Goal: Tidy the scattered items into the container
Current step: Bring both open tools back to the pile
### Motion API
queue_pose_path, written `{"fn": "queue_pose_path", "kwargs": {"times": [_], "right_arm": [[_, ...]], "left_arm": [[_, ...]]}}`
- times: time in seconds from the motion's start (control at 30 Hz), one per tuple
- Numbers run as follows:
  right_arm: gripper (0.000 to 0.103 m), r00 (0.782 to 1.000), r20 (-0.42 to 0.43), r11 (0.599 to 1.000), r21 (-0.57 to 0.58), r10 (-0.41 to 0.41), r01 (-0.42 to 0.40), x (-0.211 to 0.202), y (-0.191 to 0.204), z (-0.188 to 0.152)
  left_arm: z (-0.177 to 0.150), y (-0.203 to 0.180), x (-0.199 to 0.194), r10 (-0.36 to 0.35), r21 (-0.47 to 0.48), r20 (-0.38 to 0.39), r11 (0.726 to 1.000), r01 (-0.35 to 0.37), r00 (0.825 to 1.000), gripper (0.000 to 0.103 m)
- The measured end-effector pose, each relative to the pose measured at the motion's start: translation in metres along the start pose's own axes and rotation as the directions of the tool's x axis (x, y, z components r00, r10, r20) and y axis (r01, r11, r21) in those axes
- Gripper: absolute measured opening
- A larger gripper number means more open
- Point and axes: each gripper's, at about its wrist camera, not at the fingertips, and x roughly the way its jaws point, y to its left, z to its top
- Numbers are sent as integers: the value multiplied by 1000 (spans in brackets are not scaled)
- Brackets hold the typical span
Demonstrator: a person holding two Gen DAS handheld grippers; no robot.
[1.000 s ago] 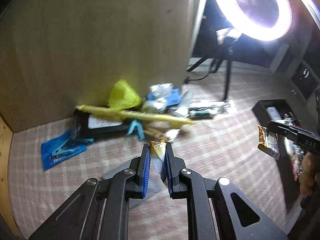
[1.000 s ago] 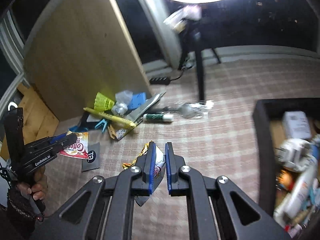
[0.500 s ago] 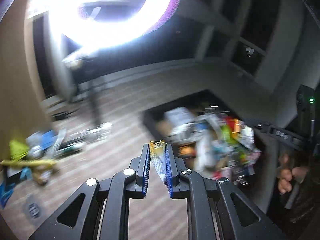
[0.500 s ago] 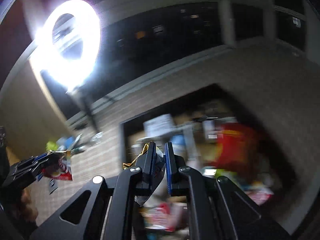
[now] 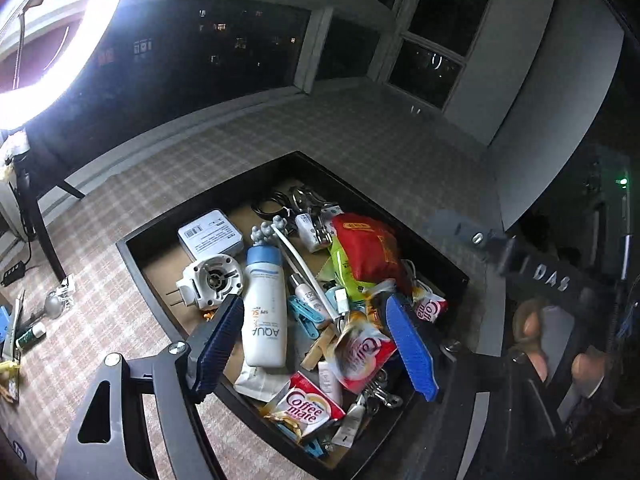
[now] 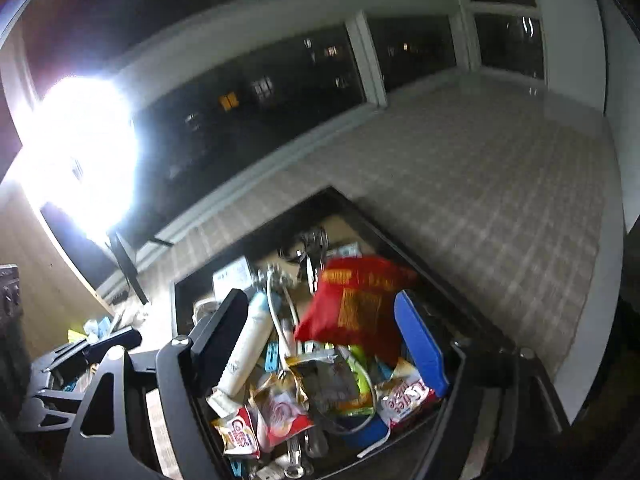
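Observation:
A black box (image 5: 132,246) on the checked floor is packed with items: a white AQUA bottle (image 5: 264,308), a red pouch (image 5: 370,248), Coffee-mate sachets (image 5: 304,410), a white plug (image 5: 212,280). My left gripper (image 5: 320,344) is wide open above the box, and a blurred sachet (image 5: 360,354) lies between its fingers. My right gripper (image 6: 324,344) is wide open over the same box (image 6: 174,292), with a crumpled sachet (image 6: 324,380) lying below it among the items. The right gripper's body (image 5: 552,280) shows at the left wrist view's right edge.
A bright ring light on a black stand (image 5: 36,216) is at the left. Several scattered items (image 5: 32,320) lie on the floor left of the box. Dark windows and a white sill run along the back. A wooden panel (image 6: 24,264) is at far left.
Both grippers swung from the scattered pile to above the box. Both have opened and let go of their sachets, which now lie in the box.

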Motion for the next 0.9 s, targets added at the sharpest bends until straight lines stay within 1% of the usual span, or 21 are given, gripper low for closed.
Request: {"fn": "queue_pose_path", "kwargs": {"times": [0.13,0.27,0.33,0.4,0.47,0.53,0.57,0.6,0.67,0.7,0.73,0.77,0.8,0.83,0.87,0.9], "right_arm": [[75,1000,-14,1000,-21,9,-10,2,8,1],[75,998,-27,998,-44,52,-53,8,26,-4],[75,996,-47,994,-79,78,-82,14,42,-8],[75,992,-66,987,-116,104,-111,21,59,-11],[75,987,-88,977,-150,137,-149,28,78,-14],[75,973,-124,957,-193,197,-219,38,104,-19],[75,964,-143,943,-217,224,-252,43,118,-21],[75,956,-166,928,-248,243,-279,49,133,-25],[75,933,-225,875,-340,281,-346,63,173,-36],[75,924,-244,852,-369,296,-370,68,186,-41],[75,907,-277,815,-411,317,-409,72,208,-48],[75,888,-315,769,-454,335,-450,75,233,-55],[74,877,-337,739,-480,342,-473,77,249,-61],[74,861,-368,693,-516,351,-503,79,272,-68],[74,848,-392,654,-544,357,-526,81,291,-74],[74,833,-416,601,-578,365,-552,83,317,-82]], "left_arm": [[-5,14,-9,38,-11,11,999,-38,999,70],[-14,40,-22,85,-47,18,995,-84,996,69],[-21,58,-30,115,-69,23,991,-113,993,69],[-26,79,-36,158,-86,25,984,-156,987,69],[-42,103,-50,211,-107,28,972,-207,977,69],[-61,128,-65,264,-128,20,957,-259,964,68],[-74,144,-74,296,-147,9,945,-291,955,68],[-87,160,-83,327,-167,-2,932,-323,945,68],[-114,191,-101,373,-204,-24,906,-370,927,67],[-125,205,-107,386,-214,-37,898,-385,922,67],[-139,222,-114,402,-219,-56,888,-404,914,67],[-153,240,-122,424,-218,-82,875,-431,902,67],[-163,253,-127,439,-216,-100,866,-450,893,67],[-176,269,-135,455,-216,-118,856,-470,883,67],[-183,279,-140,458,-214,-127,853,-475,880,67],[-192,292,-147,460,-208,-140,852,-480,877,68]]}}
